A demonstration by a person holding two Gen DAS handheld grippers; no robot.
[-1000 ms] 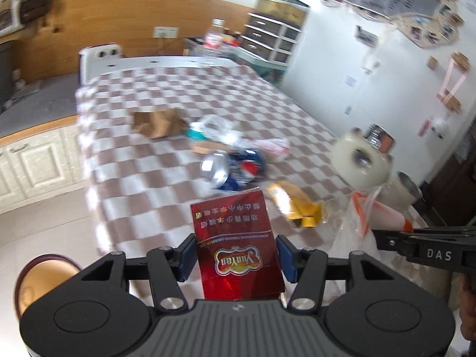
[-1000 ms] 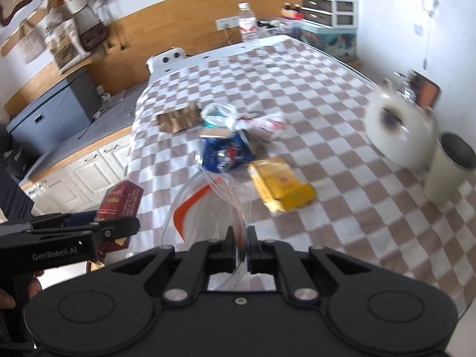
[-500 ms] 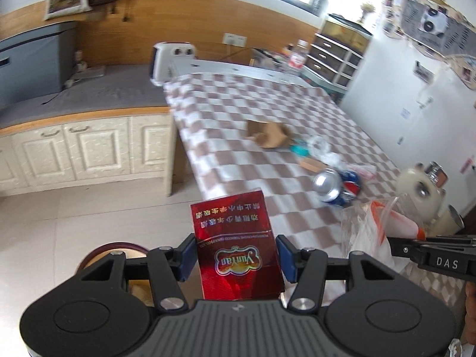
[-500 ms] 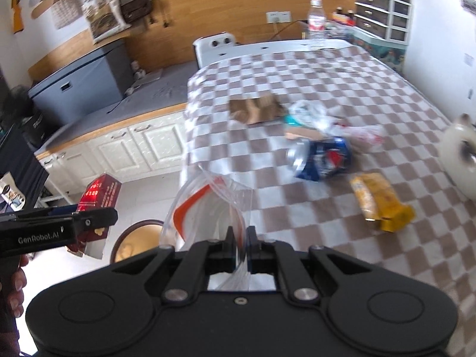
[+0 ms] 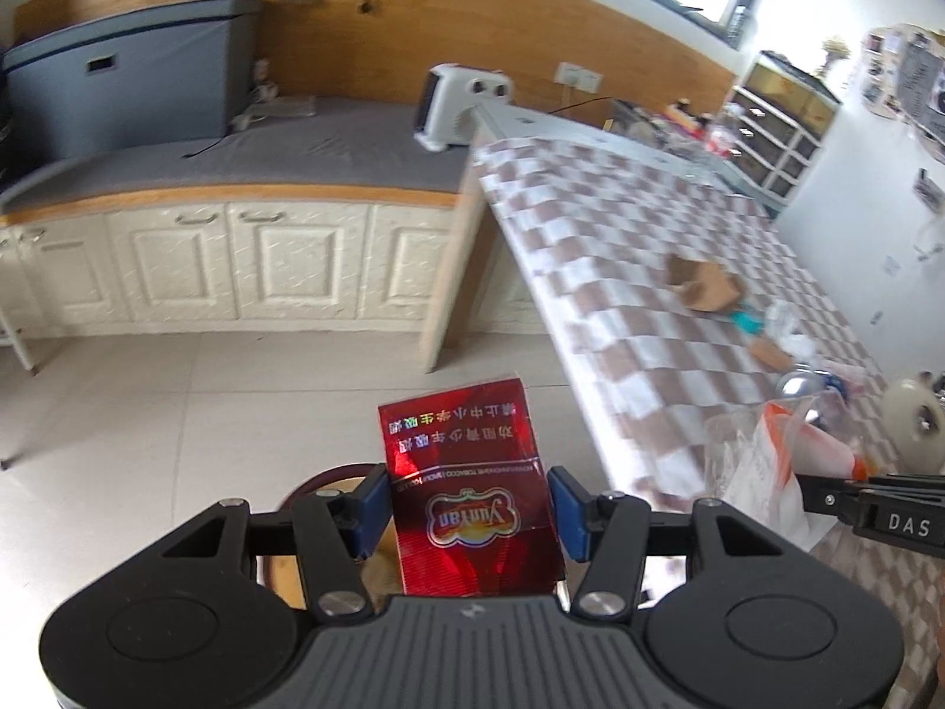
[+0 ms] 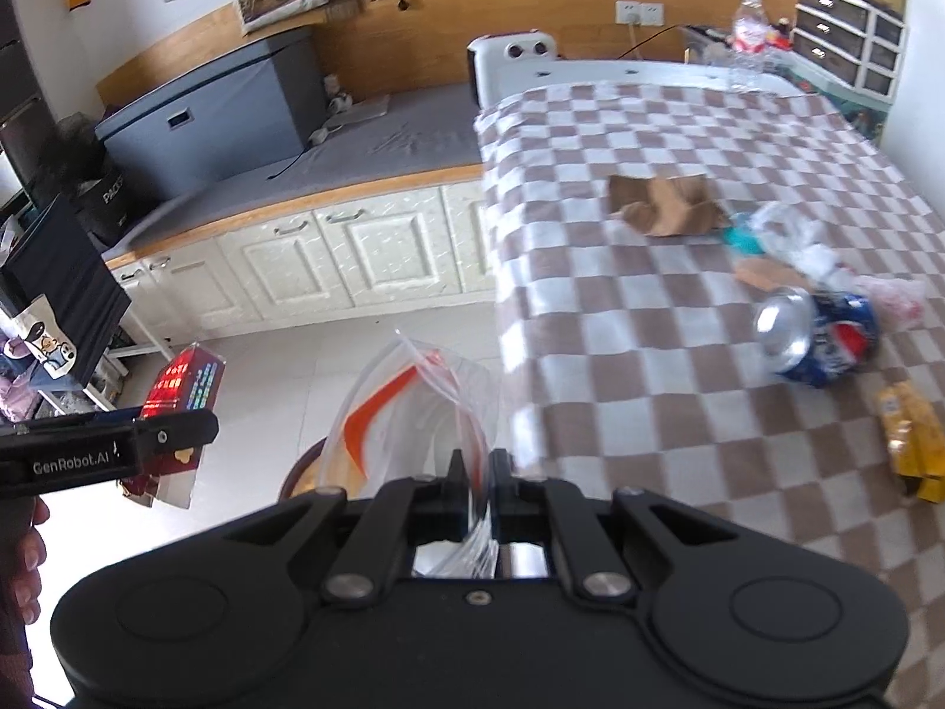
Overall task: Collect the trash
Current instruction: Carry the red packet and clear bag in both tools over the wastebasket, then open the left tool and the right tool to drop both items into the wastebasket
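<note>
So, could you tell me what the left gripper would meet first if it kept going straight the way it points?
Probably the round brown-rimmed bin on the floor just below the left gripper, which holds the red cigarette pack; depth is unclear.

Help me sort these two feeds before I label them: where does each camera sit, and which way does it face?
Left wrist: sits on the left gripper, looking down along its fingers past the held red pack to the floor and cabinets; the right gripper's tip shows at right.
Right wrist: sits on the right gripper, facing the checkered table over the pinched clear bag; the left gripper and a hand show at left.
Shared: pack, bag, table, crushed can, brown paper.
</note>
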